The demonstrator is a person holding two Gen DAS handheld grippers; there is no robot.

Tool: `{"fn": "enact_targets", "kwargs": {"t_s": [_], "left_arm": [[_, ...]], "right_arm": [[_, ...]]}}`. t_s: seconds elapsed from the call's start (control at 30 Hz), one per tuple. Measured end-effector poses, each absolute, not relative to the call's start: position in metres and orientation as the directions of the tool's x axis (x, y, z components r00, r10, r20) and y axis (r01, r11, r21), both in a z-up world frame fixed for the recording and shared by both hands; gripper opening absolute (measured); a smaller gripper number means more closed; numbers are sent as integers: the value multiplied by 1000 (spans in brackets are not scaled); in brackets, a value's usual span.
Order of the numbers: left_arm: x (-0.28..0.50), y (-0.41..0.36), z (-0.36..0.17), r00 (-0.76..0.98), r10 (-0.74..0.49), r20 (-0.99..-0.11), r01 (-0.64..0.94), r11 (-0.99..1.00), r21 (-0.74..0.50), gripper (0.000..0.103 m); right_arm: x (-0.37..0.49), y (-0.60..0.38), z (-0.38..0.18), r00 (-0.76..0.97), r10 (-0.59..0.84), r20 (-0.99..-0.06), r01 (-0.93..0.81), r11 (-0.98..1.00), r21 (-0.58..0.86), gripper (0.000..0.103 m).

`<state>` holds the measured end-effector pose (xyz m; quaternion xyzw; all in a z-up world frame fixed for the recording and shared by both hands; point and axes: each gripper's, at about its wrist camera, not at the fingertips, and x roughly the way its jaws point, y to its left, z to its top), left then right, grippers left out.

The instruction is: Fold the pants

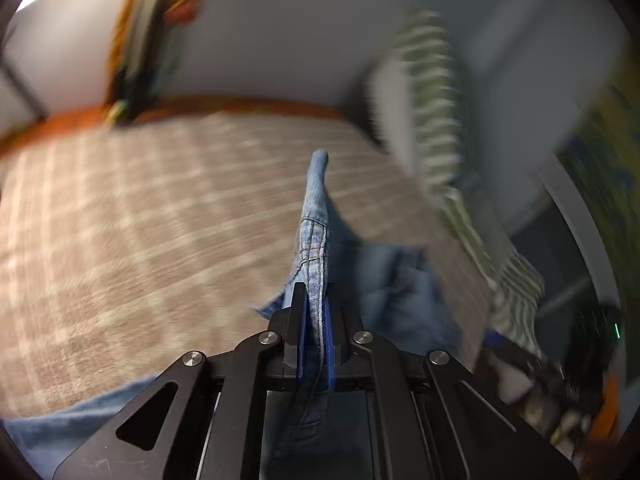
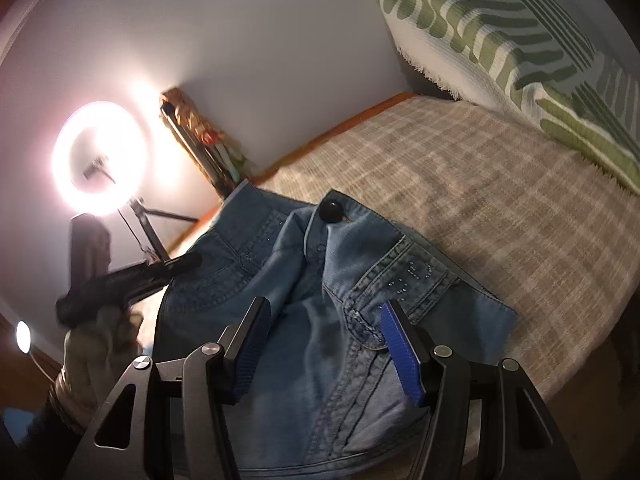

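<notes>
Pants hem is clamped between the left gripper fingers; right gripper fingers spread wide, holding nothing.

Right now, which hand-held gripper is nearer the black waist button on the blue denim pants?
Right, probably. The right hand-held gripper hovers open over the blue denim pants, black waist button just ahead. The left hand-held gripper pinches a denim edge; no button shows in its view.
</notes>
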<state>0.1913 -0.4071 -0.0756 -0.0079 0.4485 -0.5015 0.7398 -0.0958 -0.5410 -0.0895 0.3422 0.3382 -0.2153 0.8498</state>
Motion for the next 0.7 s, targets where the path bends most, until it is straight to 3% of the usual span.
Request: {"fn": "enact_targets", "kwargs": {"t_s": [0.27,0.4,0.7], "left_arm": [[111,-425,-68,11,-770,-638,852,341,-397,6],[79,-433,-80,11,-750,-662,902,293,-316,6],[52,-437,-93,15,-728,-686,940,244,-239,6]], "right_arm": [[-100,-558,-74,764,-59,-643,525,636,566,61],[-76,-581,-57,780,47,-623,444,661,605,70],[2,-631,-89,595,240,-767,463,678,571,69]]}}
